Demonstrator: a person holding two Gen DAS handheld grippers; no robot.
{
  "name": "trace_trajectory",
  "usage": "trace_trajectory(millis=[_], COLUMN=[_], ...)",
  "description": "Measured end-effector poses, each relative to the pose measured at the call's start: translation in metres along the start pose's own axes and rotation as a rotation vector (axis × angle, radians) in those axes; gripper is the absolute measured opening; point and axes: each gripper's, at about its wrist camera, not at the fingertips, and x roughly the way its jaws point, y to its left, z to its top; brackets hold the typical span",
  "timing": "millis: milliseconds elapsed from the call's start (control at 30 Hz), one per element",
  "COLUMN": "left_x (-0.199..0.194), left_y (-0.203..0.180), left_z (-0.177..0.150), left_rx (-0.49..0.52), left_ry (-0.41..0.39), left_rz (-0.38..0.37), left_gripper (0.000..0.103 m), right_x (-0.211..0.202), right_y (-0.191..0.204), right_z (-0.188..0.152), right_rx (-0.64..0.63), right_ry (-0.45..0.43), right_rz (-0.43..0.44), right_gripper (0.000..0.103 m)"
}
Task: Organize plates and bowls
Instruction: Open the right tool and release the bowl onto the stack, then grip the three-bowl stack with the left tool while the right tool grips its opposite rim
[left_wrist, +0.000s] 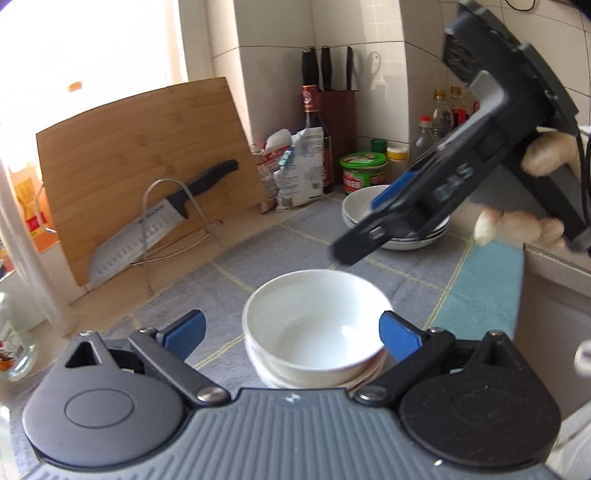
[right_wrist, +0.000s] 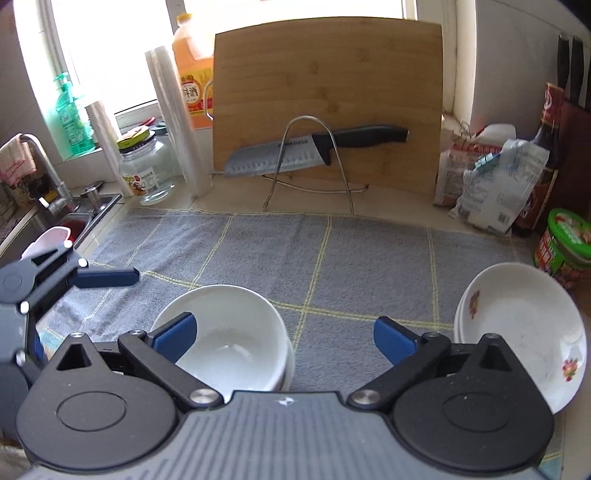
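A stack of plain white bowls (left_wrist: 314, 328) sits on the grey towel (left_wrist: 258, 254) just in front of my left gripper (left_wrist: 291, 334), which is open and empty, its blue pads on either side of the top bowl. The same stack shows in the right wrist view (right_wrist: 229, 332). A second stack of shallow white dishes with flower prints (right_wrist: 524, 325) sits to the right; it also shows in the left wrist view (left_wrist: 364, 206). My right gripper (right_wrist: 284, 339) is open and empty, hovering between the two stacks. The left view shows it above the dishes (left_wrist: 373, 218).
A bamboo cutting board (right_wrist: 328, 96) leans at the back with a large knife (right_wrist: 314, 149) on a wire stand. Bottles, bags and a green-lidded tub (right_wrist: 565, 243) crowd the right corner. A glass jar (right_wrist: 147, 170), plastic rolls and the sink (right_wrist: 55, 221) lie left.
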Motion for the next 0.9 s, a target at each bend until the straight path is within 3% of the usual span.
trace_trajectory(millis=[167,367,600,900], left_x=[-0.002,0.023,0.050,0.065], left_y=[0.011,0.008,-0.001,-0.013], left_z=[-0.022,-0.044,-0.052,-0.061], left_rx=[0.014,-0.082,-0.136,-0.147], left_ry=[0.111,0.235,0.310,0.349], left_rz=[0.013,0.009,0.021,0.028], left_gripper=[0.101,0.101,0.101,0.101], right_x=[-0.013,0.008,0.054,0.086], right_y=[-0.018,-0.026,-0.022,-0.012], right_z=[-0.016,-0.045,-0.067,-0.070], right_rx=[-0.114,-0.231,-0.373,-0.466], right_ry=[0.016,0.137,0.217,0.211], right_rz=[0.023,0.092,0.167,0.219], right_gripper=[0.103,0.103,0.103,0.103])
